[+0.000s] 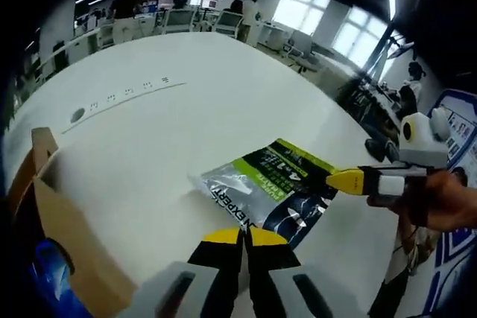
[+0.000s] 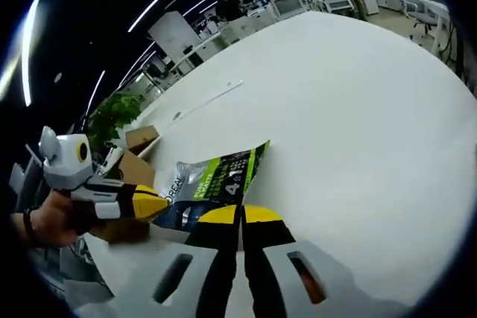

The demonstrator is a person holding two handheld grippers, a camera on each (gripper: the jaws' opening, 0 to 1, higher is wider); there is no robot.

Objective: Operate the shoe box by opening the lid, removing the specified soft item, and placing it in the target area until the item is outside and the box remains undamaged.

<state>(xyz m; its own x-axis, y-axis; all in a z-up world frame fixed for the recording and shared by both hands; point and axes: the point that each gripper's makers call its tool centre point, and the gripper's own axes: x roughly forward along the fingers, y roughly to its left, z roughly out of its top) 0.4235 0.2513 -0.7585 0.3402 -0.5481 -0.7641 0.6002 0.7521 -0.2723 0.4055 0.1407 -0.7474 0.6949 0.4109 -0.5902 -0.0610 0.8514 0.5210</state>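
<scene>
On the big white table [image 1: 223, 109] lies a soft shiny bag [image 1: 272, 188]. It is flat, with a silver end, a green stripe and dark print. In the left gripper view its long side runs from the silver end near the middle of the table toward the far green corner, which points at the right gripper [image 1: 344, 179]. In the right gripper view the bag [image 2: 212, 184] lies just past the jaw tips, with its green corner pointing up and away.

A brown cardboard shoe box [image 1: 52, 214] sits at the left edge of the left gripper view, apart from the bag, with a flap standing up. Something blue shows inside it. In the right gripper view the box [image 2: 134, 158] is behind the bag. A thin line and small marks cross the table farther off. Past the table are desks, chairs, screens, bright windows and some people, and a green plant [image 2: 112, 117]. Nothing lies between the bag and the box.

The left gripper [image 1: 244, 236] has its yellow tips pressed together with nothing between them, right by the near edge of the bag. The right gripper [image 2: 240, 215] has its tips together too. A hand [image 1: 440, 199] holds it, and its yellow tip touches the bag's far corner
</scene>
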